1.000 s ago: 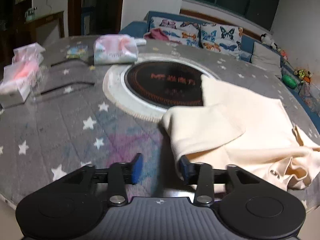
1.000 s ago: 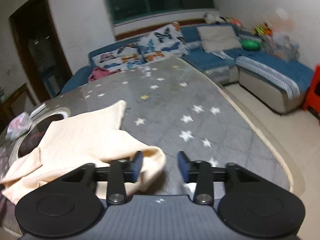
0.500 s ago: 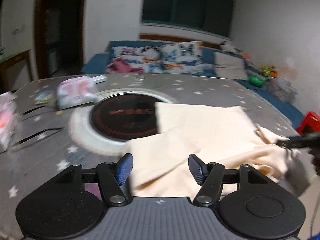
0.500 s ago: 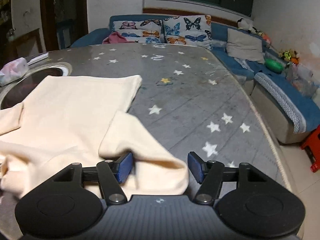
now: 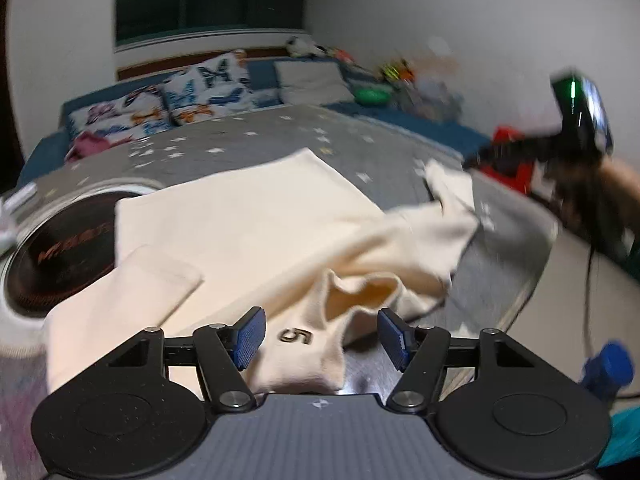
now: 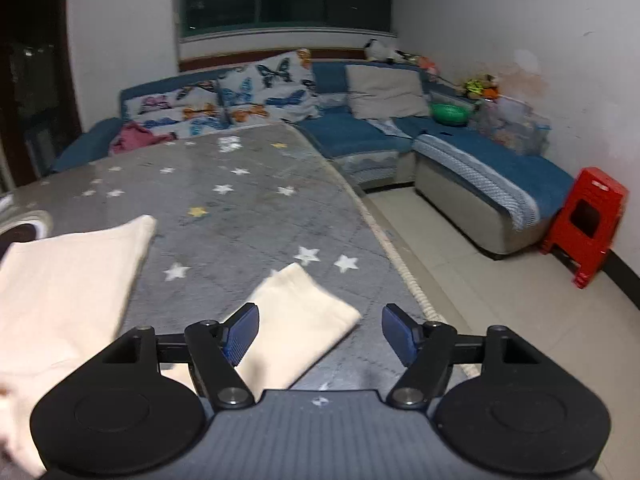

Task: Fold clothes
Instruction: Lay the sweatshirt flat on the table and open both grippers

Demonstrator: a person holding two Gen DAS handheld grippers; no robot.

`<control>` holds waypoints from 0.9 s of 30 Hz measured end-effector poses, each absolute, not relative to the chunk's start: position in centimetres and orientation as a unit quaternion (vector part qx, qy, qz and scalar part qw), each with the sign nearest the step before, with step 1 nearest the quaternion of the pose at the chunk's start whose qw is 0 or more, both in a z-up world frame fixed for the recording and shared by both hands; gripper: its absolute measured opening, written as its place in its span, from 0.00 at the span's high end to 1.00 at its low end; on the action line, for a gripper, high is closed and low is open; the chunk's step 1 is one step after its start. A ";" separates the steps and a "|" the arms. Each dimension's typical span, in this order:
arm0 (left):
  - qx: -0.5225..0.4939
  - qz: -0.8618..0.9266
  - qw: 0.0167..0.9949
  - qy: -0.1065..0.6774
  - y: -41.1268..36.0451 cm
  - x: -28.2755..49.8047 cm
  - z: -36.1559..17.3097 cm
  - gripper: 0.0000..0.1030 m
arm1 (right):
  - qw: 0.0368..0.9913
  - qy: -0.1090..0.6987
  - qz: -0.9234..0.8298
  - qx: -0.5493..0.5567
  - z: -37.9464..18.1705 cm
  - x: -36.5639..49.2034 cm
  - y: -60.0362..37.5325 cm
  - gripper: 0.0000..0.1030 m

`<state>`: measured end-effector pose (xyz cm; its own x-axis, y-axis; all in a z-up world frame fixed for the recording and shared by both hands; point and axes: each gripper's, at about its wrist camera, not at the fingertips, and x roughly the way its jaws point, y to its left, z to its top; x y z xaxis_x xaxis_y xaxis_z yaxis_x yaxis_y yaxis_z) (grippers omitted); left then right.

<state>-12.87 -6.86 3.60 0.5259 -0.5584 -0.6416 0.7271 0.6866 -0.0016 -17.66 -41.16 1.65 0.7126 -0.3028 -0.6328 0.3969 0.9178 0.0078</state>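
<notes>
Cream t-shirt (image 5: 248, 216) lies spread on the star-print worktop (image 6: 240, 200), one sleeve (image 6: 296, 320) splayed out. Left gripper (image 5: 320, 334) and right gripper (image 6: 320, 332) both wide apart, holding nothing.

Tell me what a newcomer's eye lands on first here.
The cream garment sprawls rumpled over the grey star-print table cover, a printed 5 facing the open left tool. One sleeve lies before the open right tool. A red stool stands by the blue sofa.
</notes>
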 end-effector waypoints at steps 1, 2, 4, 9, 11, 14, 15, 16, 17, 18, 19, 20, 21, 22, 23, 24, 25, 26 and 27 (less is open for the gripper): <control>0.148 -0.373 0.863 0.309 -7.3 -13.1 3.3 0.37 | 0.926 0.326 -0.179 0.071 2.0 -17.9 -40.9 0.32; 0.160 -0.370 0.864 0.302 -7.6 -13.3 3.1 0.37 | 0.929 0.324 -0.167 0.069 2.3 -18.0 -40.6 0.32; 0.174 -0.375 0.863 0.290 -7.8 -13.5 2.8 0.44 | 0.934 0.322 -0.143 0.062 2.9 -17.8 -39.6 0.32; 0.167 -0.380 0.858 0.302 -7.5 -13.1 2.2 0.93 | 0.944 0.317 -0.084 0.045 4.2 -17.2 -37.0 0.31; 0.158 -0.394 0.855 0.299 -6.8 -13.7 2.9 0.93 | 0.945 0.319 -0.063 0.038 4.4 -17.0 -36.0 0.32; 0.157 -0.428 0.837 0.301 -5.4 -14.8 3.6 0.95 | 0.942 0.332 -0.045 0.029 3.8 -16.6 -35.1 0.31; 0.162 -0.436 0.831 0.306 -5.1 -15.0 3.5 0.95 | 0.939 0.340 -0.039 0.026 3.5 -16.5 -34.8 0.31; 0.167 -0.444 0.823 0.311 -4.8 -15.3 3.4 0.93 | 0.937 0.347 -0.034 0.023 3.1 -16.5 -34.5 0.31; 0.171 -0.452 0.816 0.316 -4.5 -15.5 3.3 0.92 | 0.934 0.354 -0.028 0.019 2.7 -16.4 -34.2 0.31; 0.176 -0.451 0.813 0.322 -4.4 -15.6 3.2 0.91 | 0.932 0.362 -0.023 0.016 2.3 -16.3 -33.9 0.31; 0.178 -0.454 0.811 0.324 -4.3 -15.6 3.2 0.91 | 0.929 0.369 -0.017 0.013 2.0 -16.2 -33.6 0.31; 0.175 -0.455 0.812 0.321 -4.2 -15.5 3.4 0.91 | 0.927 0.376 -0.012 0.010 1.6 -16.1 -33.3 0.31; 0.167 -0.450 0.818 0.316 -4.2 -15.1 3.8 0.91 | 0.925 0.380 -0.014 0.011 1.3 -16.2 -33.4 0.31; 0.159 -0.445 0.825 0.310 -4.2 -14.7 4.2 0.91 | 0.923 0.384 -0.016 0.012 1.0 -16.2 -33.5 0.31; 0.150 -0.439 0.832 0.305 -4.2 -14.4 4.6 0.91 | 0.922 0.387 -0.018 0.013 0.7 -16.3 -33.6 0.31; 0.142 -0.436 0.834 0.307 -4.7 -13.8 4.5 0.91 | 0.920 0.391 -0.019 0.014 0.4 -16.4 -33.7 0.31; 0.133 -0.433 0.836 0.311 -5.2 -13.3 4.4 0.91 | 0.918 0.395 -0.021 0.015 0.1 -16.4 -33.8 0.31; 0.125 -0.430 0.837 0.314 -5.6 -12.7 4.2 0.91 | 0.916 0.399 -0.023 0.016 -0.2 -16.5 -33.9 0.31; 0.116 -0.428 0.838 0.318 -6.1 -12.1 4.1 0.91 | 0.915 0.403 -0.025 0.018 -0.4 -16.6 -34.0 0.31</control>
